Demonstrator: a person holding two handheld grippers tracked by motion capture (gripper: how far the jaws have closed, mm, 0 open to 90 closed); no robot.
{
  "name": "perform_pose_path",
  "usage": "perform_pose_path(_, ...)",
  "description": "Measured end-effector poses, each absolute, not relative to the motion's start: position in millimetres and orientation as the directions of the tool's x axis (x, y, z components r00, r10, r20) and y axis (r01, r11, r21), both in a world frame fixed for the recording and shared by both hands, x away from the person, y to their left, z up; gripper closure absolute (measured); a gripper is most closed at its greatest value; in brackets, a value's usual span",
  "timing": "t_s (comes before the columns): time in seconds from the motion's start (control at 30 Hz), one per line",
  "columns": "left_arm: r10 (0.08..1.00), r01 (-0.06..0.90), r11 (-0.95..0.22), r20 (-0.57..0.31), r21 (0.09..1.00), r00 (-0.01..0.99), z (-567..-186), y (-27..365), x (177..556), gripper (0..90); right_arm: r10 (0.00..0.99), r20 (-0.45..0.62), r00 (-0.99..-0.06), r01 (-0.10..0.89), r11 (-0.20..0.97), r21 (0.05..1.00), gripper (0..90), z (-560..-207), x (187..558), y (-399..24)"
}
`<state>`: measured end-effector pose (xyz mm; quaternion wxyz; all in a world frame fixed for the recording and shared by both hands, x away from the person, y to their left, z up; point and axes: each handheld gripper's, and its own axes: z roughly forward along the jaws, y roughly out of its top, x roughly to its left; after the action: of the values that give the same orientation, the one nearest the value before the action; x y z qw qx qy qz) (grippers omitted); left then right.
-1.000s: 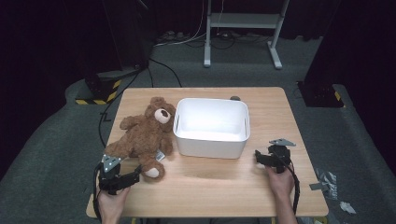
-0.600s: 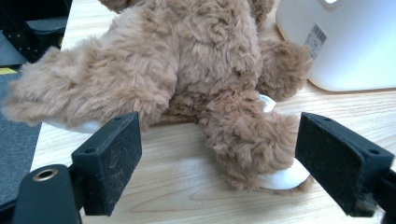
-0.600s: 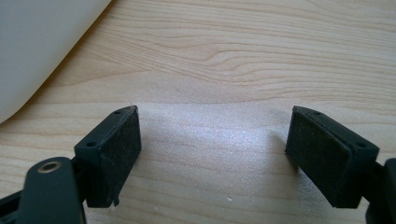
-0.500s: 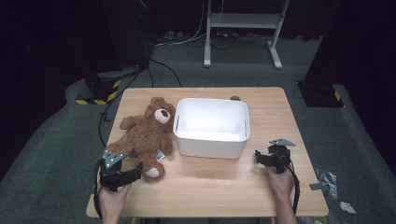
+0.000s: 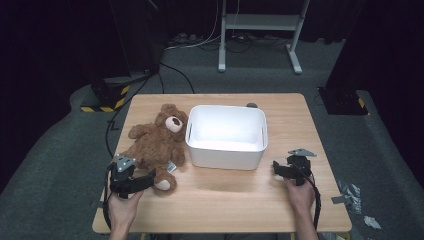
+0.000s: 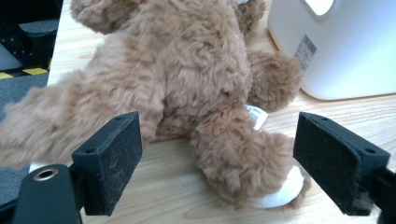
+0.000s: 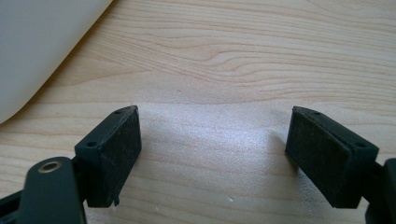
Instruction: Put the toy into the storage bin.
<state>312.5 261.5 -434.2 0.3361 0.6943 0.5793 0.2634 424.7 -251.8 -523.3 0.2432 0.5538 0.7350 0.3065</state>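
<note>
One brown teddy bear (image 5: pixel 155 142) lies on the table (image 5: pixel 300 110), and one white plastic bin (image 5: pixel 226 136) stands beside it. That makes two loose things on the wood, and one table under them. Two grippers are out: the left gripper (image 5: pixel 142 181) and the right gripper (image 5: pixel 278 170), each held in one hand, so two hands as well. Each gripper has two black jaws, four in all.
</note>
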Motion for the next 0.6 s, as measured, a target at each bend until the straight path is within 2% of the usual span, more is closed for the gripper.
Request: perform_pose_path(0.6,0.977,0.634,-0.136,-0.004,0.761,0.215,-427.3,251.6,332.7,15.3,0.963,-0.021,-0.270,0.663,0.202,0.721,17.6,-523.4,424.8,-252.0)
